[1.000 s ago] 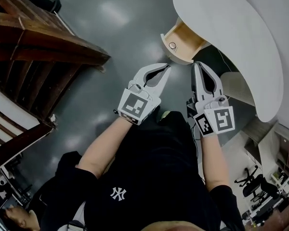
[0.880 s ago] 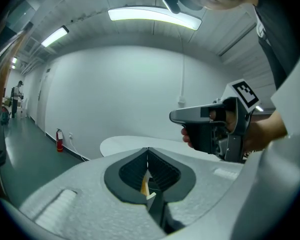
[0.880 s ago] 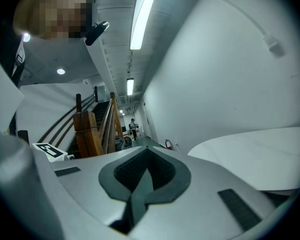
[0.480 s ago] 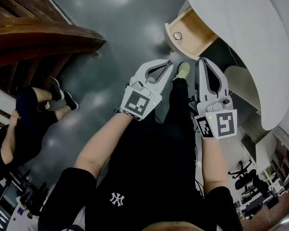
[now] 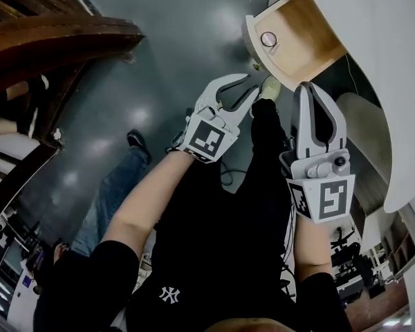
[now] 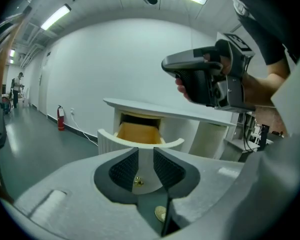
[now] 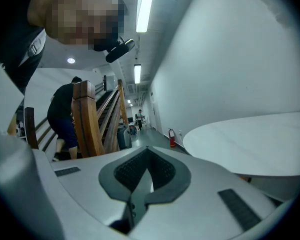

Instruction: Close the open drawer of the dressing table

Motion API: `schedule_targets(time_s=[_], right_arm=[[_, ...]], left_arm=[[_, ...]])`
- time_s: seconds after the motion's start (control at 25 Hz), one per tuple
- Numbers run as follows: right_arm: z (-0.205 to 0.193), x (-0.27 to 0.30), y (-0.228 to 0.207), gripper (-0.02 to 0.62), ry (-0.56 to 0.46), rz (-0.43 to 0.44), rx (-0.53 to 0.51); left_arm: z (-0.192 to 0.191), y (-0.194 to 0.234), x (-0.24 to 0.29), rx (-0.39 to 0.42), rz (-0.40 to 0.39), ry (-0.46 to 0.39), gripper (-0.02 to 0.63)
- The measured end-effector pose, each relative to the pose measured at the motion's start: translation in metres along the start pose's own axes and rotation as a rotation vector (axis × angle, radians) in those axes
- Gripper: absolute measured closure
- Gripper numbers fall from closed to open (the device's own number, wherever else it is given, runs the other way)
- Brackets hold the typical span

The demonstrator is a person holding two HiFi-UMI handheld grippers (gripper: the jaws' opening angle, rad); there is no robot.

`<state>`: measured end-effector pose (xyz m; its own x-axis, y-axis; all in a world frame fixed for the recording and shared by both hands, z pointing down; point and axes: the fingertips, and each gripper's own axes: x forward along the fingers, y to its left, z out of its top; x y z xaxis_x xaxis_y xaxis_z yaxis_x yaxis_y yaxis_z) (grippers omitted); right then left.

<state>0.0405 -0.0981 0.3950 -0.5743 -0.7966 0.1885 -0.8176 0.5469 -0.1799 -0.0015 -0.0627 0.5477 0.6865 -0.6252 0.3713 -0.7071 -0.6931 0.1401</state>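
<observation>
Both grippers are coming down toward the open drawer (image 5: 301,43), which is filling more of the head view than it did a second ago, so the approach is under way but nothing is touching the drawer yet. The left gripper (image 5: 251,90) has just been opening: its jaws are now standing spread with nothing pinched between them, and in the left gripper view (image 6: 146,166) the drawer's curved white front (image 6: 110,139) and its small gold knob (image 6: 138,182) are showing through the gap, still apart from the pads. That is suggesting the left gripper is lining up on the front, either to take the knob or simply to push. The right gripper (image 5: 310,88) is hanging just beside it with its jaws pressed together and empty, and its own view (image 7: 149,171) is looking past the rim of the dressing table (image 7: 250,144) rather than at the drawer. The drawer is jutting out from under the table top (image 5: 380,61), wooden inside exposed, the knob (image 5: 268,39) facing the person. Open grey floor (image 5: 180,40) is lying to the left and in front of it, with the wooden staircase (image 5: 55,40) well apart, so a straight push inward is looking unobstructed. On the right things are tighter: the overhanging top and a pale stool (image 5: 363,137) are crowding the right gripper, and the person's shoe (image 5: 270,85) is sitting near the drawer front
</observation>
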Motion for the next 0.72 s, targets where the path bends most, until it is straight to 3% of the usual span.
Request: schedule_targets(time_s=[0.36,0.72], right_arm=[[-0.060,0.020,-0.016,0.580,0.005,-0.008,0.002],[-0.077,0.011,-0.037,0.580,0.003,-0.044,0.026]], left_arm=[[-0.089,0.025,0.048,0.035,0.006,0.046,0.492],[-0.107,0.023,0.074,0.059,0.016,0.053,0.488]])
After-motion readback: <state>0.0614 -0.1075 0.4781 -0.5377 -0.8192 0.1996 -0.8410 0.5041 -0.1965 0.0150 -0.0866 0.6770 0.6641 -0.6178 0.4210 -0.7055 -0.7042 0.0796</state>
